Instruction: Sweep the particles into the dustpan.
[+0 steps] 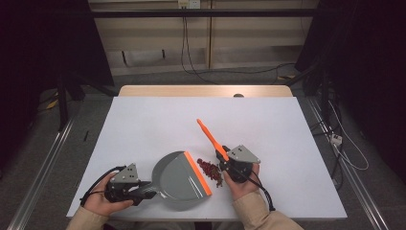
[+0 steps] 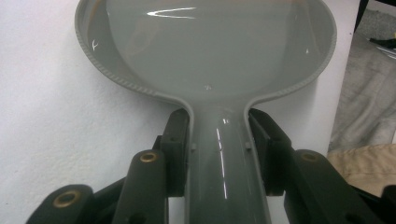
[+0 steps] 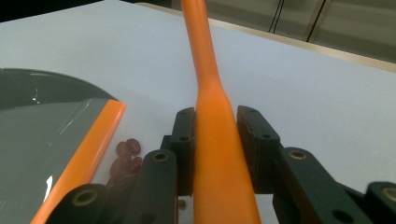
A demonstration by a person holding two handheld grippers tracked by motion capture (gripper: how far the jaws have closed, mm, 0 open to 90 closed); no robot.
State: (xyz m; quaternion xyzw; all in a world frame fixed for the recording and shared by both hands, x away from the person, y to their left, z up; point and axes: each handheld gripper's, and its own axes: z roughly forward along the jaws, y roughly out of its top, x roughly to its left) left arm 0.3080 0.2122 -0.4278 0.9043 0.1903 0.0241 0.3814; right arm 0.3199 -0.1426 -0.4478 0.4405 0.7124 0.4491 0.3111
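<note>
My right gripper (image 1: pixel 229 165) clamps the orange brush (image 1: pixel 211 137); the beans (image 1: pixel 209 169) lie just left, before the dustpan (image 1: pixel 179 182) my left gripper (image 1: pixel 143 190) grips.

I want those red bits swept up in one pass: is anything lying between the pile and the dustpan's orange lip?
Nothing visible does. The red bits lie on bare table right beside the orange lip of the dustpan, with the brush on their far side.
</note>
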